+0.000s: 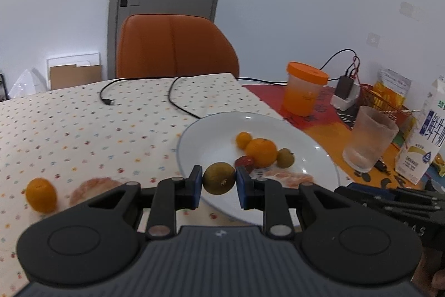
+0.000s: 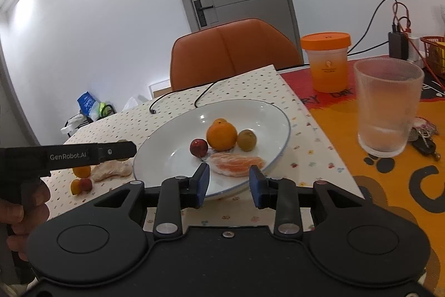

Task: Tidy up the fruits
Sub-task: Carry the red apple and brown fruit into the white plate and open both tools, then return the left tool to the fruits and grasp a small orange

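Left gripper (image 1: 219,180) clamps round brownish-green fruit (image 1: 218,178) at white ceramic plate's (image 1: 211,130) 6 o'clock rim; right gripper (image 2: 228,181) released, empty.

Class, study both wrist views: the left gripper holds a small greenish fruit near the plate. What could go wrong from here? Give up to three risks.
1. The greenish fruit is round and pinched only at its sides by the left gripper; it may slip out before it is over the plate.
2. Released on the plate's sloped rim, it may roll into the big orange or off onto the tablecloth.
3. The right gripper is close by; the two could collide.
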### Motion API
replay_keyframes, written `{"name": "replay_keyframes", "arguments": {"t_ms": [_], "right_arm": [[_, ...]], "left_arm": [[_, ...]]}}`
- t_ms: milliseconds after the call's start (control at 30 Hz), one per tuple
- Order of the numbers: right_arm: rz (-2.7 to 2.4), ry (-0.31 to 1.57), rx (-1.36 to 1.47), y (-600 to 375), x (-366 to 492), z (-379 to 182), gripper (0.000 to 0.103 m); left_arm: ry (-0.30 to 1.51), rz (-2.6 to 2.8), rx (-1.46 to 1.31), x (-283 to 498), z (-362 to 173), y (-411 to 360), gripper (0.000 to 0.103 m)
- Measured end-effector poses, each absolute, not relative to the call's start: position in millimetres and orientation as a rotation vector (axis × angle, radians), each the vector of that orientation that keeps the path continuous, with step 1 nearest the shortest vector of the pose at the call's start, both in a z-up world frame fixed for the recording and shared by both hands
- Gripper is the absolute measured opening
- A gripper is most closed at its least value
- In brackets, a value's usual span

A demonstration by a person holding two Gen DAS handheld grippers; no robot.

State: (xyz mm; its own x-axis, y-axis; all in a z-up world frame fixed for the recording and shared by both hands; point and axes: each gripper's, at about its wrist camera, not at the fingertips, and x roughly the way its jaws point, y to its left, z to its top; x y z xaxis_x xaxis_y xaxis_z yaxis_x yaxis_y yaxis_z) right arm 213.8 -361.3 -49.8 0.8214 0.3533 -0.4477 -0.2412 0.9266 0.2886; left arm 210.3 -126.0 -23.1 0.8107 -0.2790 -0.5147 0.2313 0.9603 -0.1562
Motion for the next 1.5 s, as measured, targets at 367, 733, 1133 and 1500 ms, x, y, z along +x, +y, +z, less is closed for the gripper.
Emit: {"name": "replay_keyframes", "arguments": {"t_ms": [367,733,1133,1500], "right_arm": [[0.300,0.507,0.203,-357,214,-44,0.044],[0.328,0.511,0.195,-334,222,-42,0.052],[0.402,0.497,0.166,-297,228,-34,0.059],[0.451,0.492,0.147,-276,227,-35,0.065]], "left_arm": [[0.573,-0.191,-0.119,206,-21,-101,0.053],[0.563,-0.091,-0.133,194,-19,-54,0.075],[0.578,-0.018,-0.155,176,-28,-21,0.077],[0.611,-0.001,-0.160,174,-42,-7,0.076]]}}
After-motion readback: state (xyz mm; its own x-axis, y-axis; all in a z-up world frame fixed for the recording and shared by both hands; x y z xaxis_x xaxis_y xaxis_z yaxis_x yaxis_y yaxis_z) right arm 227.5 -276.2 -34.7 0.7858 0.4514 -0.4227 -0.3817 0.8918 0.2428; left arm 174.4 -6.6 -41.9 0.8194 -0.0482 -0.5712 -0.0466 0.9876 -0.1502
